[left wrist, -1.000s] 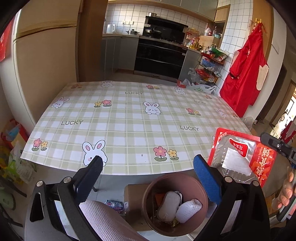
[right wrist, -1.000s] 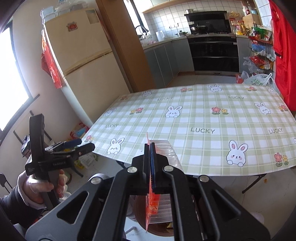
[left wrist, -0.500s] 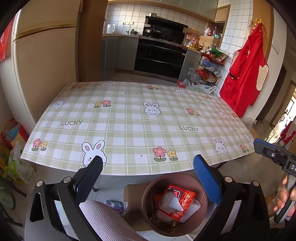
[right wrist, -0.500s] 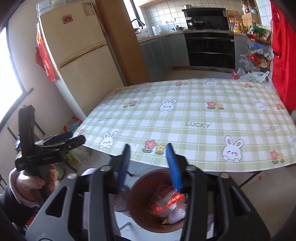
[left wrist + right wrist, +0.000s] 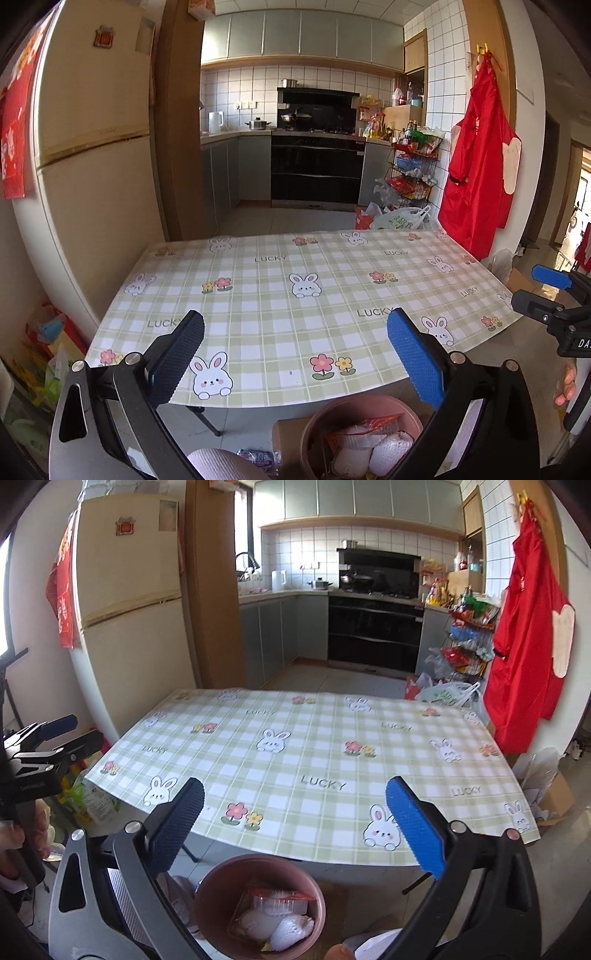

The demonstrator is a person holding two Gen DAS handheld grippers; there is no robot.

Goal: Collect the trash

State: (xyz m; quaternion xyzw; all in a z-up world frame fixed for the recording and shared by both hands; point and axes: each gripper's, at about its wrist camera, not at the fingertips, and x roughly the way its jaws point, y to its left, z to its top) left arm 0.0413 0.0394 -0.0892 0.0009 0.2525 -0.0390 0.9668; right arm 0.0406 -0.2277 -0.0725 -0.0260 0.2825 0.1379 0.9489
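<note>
Now my right gripper [image 5: 294, 823] has just spread wide with nothing between its jaws; the red wrapper [image 5: 273, 904] lies below it in the brown bin [image 5: 207, 893]. My left gripper [image 5: 295, 354] gapes too.

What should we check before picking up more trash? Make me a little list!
1. Red wrapper inside the bin, not hanging over the rim: ok.
2. Right gripper free; its fingers have just been opening, nothing between them: ok.
3. Left gripper open and free: ok.
4. Room left in the bin: ok, the trash sits below the rim.
5. More trash on the tablecloth: none to see.
6. Small packet on the floor beside the bin, trash or not: cannot tell.
</note>
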